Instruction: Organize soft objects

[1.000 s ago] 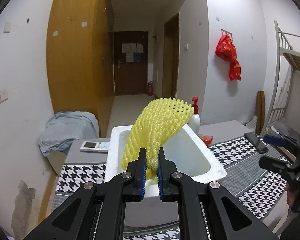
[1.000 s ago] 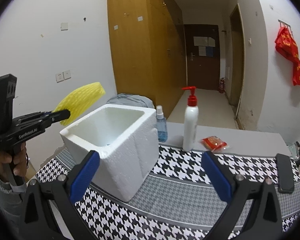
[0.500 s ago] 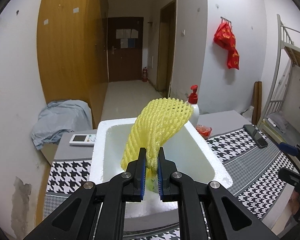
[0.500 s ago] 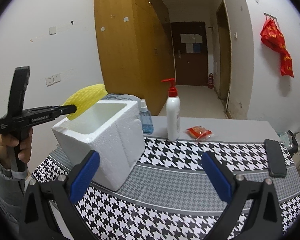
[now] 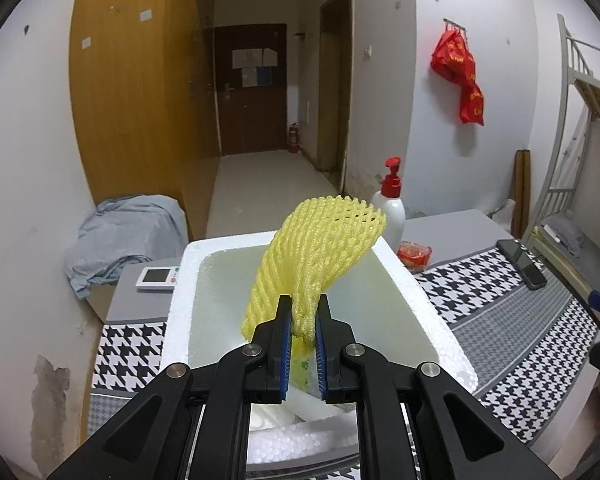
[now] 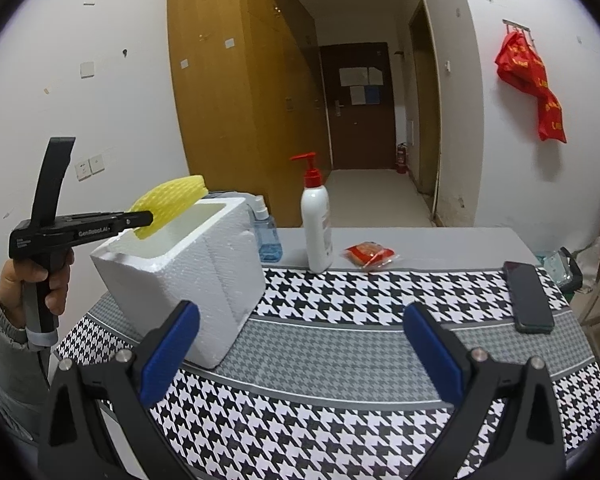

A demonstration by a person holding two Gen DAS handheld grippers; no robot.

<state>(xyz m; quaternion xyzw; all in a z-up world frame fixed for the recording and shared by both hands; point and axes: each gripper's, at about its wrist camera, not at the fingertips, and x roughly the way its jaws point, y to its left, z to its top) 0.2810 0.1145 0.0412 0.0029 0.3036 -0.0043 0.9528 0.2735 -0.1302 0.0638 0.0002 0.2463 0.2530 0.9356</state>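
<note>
On the houndstooth-patterned tablecloth [image 6: 340,360] stands a white polystyrene foam box [image 5: 420,312] (open-topped). Above its opening the left gripper [image 5: 303,320] pinches a yellow foam mesh sleeve [image 5: 320,240] — its jaws have just been easing apart, sleeve between the pads. The right gripper [image 6: 300,340] hangs nearby — spread wide, holding nothing.

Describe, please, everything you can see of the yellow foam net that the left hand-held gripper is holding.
The yellow foam net is a soft mesh sleeve of puffy foam strands with diamond-shaped holes. Its lower end is bunched and pinched between the blue pads of the left hand-held gripper, whose jaws have just been easing open a little. From there it fans out upward and to the right, hanging over the open white foam box. Only the pads seem to touch it.
</note>
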